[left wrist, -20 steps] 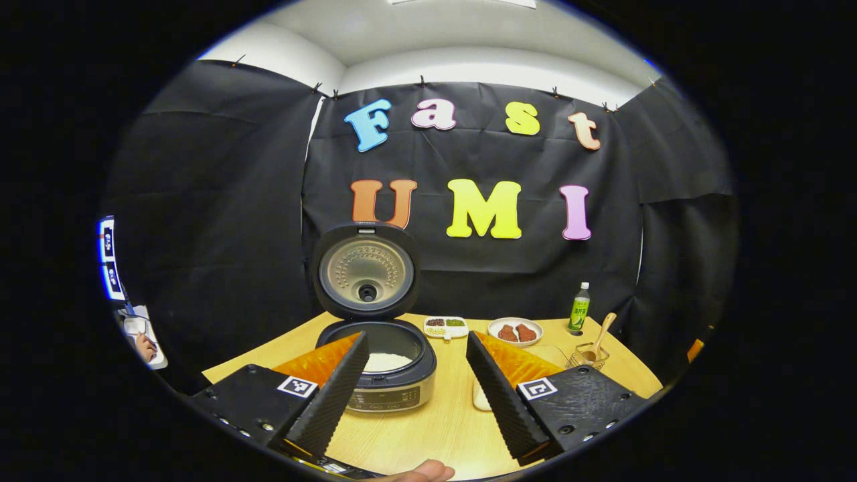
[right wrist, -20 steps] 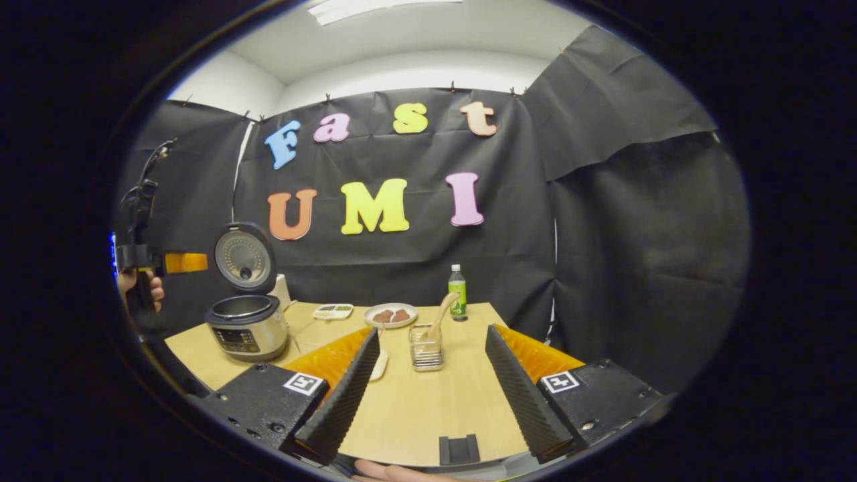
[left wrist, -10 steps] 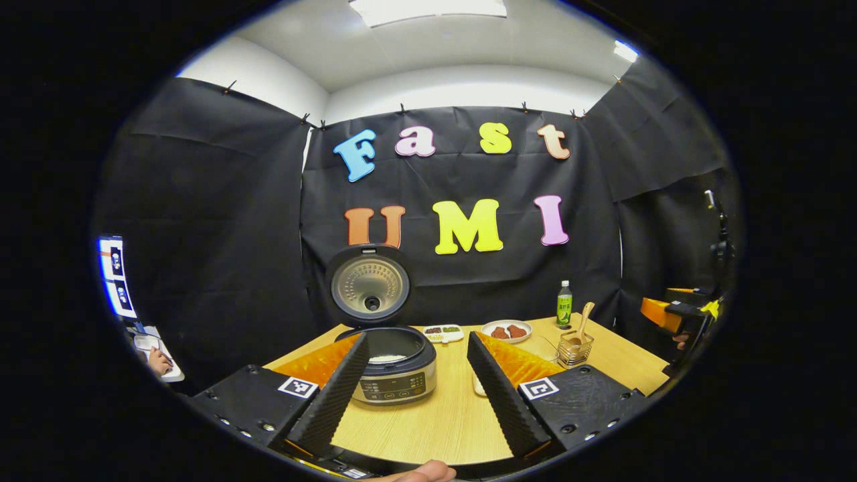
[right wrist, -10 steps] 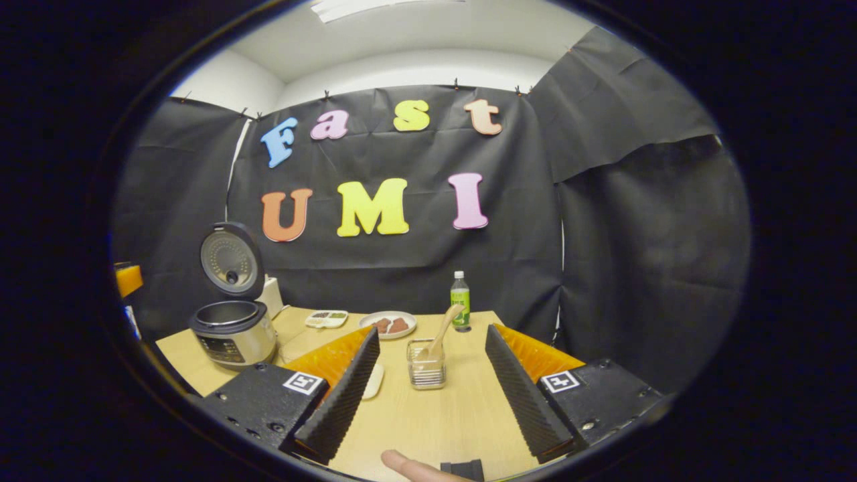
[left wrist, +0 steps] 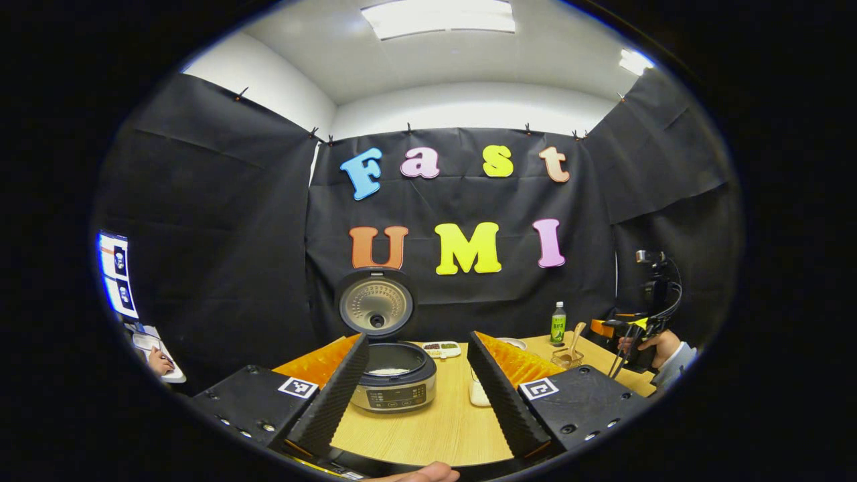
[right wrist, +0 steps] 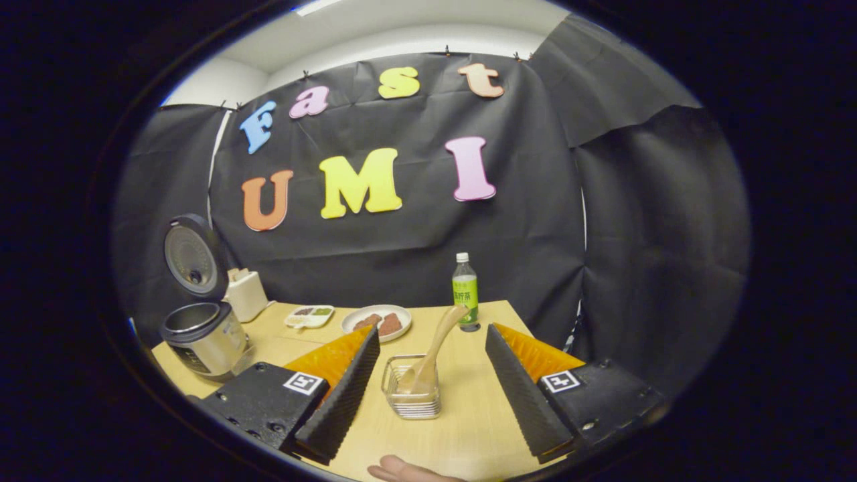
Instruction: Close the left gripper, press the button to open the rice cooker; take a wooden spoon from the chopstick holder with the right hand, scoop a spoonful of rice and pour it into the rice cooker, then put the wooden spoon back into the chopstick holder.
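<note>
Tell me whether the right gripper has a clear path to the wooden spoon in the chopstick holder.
Probably yes. The right gripper is open, and the wooden spoon leans out of the chopstick holder straight ahead between its fingers, with nothing in between.

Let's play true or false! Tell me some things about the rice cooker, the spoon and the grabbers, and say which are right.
1. The rice cooker has its lid up. True.
2. The wooden spoon stands in the chopstick holder. True.
3. The right gripper is clamped on the spoon. False: its fingers are wide apart, not touching it.
4. The left gripper is shut. False: it is open.
5. A green bottle lies on its side. False: it stands upright.
</note>
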The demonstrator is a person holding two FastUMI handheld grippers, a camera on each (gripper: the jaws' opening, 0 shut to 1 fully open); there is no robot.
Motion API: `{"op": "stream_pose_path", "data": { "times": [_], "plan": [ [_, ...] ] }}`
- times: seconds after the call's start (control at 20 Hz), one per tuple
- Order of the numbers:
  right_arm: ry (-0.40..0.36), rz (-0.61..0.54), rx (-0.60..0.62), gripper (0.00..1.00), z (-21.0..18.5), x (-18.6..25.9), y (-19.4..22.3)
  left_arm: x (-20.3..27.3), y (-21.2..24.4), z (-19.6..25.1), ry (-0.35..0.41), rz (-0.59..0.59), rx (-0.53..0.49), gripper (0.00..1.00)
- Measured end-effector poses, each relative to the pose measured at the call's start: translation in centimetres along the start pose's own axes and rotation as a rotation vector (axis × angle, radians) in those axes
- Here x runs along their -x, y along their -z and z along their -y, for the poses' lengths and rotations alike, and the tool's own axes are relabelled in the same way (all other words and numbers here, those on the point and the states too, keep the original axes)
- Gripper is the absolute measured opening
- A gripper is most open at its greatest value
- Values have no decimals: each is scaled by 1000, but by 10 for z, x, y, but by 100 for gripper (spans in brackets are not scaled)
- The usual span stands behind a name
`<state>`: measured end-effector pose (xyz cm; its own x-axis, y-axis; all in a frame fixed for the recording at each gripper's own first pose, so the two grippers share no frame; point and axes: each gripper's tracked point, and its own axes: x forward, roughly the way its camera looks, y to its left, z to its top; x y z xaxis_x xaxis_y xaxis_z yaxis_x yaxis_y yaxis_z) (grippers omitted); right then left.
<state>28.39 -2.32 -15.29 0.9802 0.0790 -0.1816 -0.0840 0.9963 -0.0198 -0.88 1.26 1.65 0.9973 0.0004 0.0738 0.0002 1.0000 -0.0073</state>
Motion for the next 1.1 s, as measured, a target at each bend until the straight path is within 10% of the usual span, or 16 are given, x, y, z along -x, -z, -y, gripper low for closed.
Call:
{"op": "stream_pose_path", "data": {
  "times": [0.95,1.1],
  "plan": [
    [-82,-344,-303,85,2,-146,73,-12,0,-8,-41,1,30,94],
    [-98,-318,-368,34,-5,-135,63,-8,1,-7,-32,4,23,94]
  ]
}}
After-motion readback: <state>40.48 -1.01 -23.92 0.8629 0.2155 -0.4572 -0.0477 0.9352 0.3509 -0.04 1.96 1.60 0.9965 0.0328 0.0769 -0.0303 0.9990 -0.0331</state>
